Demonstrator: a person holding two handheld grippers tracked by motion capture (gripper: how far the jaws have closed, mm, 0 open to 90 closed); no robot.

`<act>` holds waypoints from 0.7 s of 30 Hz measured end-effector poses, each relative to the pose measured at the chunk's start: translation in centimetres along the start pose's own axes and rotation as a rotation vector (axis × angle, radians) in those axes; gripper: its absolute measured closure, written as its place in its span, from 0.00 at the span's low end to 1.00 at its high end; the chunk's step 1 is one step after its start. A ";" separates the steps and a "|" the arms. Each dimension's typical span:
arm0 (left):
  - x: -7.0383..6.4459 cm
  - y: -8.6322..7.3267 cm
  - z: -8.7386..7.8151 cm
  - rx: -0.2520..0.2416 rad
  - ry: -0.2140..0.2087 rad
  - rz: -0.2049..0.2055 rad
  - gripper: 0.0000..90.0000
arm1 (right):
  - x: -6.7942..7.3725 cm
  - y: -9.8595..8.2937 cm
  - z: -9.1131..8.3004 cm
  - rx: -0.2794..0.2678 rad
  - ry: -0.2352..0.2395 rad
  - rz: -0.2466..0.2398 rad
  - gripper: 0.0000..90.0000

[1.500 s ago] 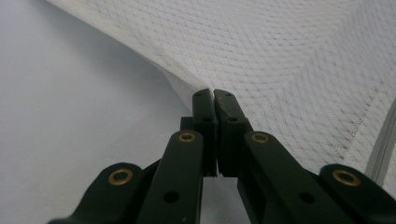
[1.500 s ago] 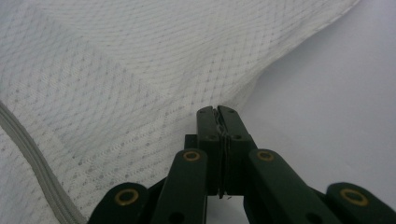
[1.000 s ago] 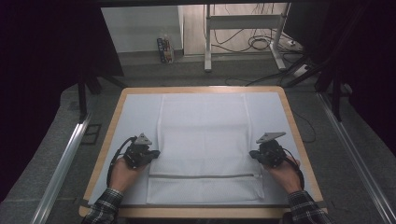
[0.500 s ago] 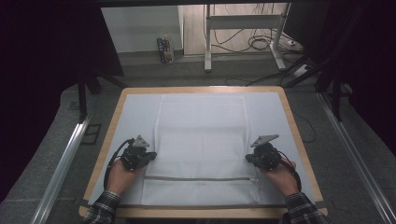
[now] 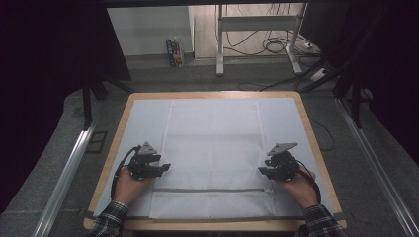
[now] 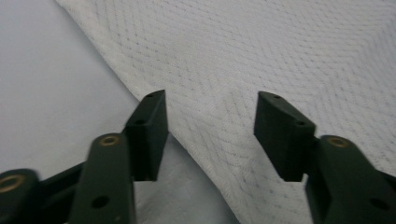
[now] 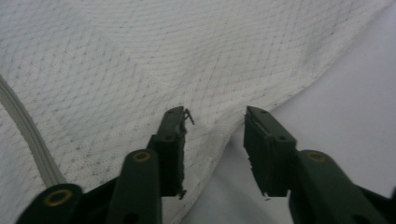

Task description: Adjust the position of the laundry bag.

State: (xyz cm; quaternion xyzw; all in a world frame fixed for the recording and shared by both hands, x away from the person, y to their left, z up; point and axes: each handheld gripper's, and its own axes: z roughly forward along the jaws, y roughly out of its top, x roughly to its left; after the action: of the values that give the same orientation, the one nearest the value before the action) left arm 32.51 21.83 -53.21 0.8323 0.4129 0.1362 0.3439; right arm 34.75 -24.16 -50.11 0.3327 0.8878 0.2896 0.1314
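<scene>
Two grippers, the left gripper [image 5: 165, 167] and right gripper [image 5: 262, 171], are hovering with jaws spread, straddling opposite side edges of the white towel [image 5: 213, 143] lying flat on the table [image 5: 112, 143]. Next, I judge, they should be closing on those edges to fold.

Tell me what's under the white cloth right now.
The white cloth lies flat on a pale sheet covering the wooden-rimmed table. The sheet shows along both side edges; whatever sits beneath the cloth's middle is covered, though nothing bulges.
</scene>
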 end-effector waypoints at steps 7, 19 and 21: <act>-0.1 0.0 0.3 0.005 0.022 0.018 0.33 | 0.1 -0.6 -0.8 -0.039 -0.004 0.012 0.47; -0.2 0.1 0.4 0.009 0.029 0.029 0.31 | 0.9 -1.9 -2.4 -0.083 0.002 0.018 0.41; -0.2 0.1 0.4 0.008 0.031 0.028 0.31 | 1.0 -2.2 -2.6 -0.089 0.002 0.020 0.41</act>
State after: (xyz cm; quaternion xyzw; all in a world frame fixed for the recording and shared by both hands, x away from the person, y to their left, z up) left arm 32.60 21.47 -53.40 0.8370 0.4071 0.1522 0.3324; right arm 31.74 -25.96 -49.37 0.3352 0.8708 0.3304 0.1423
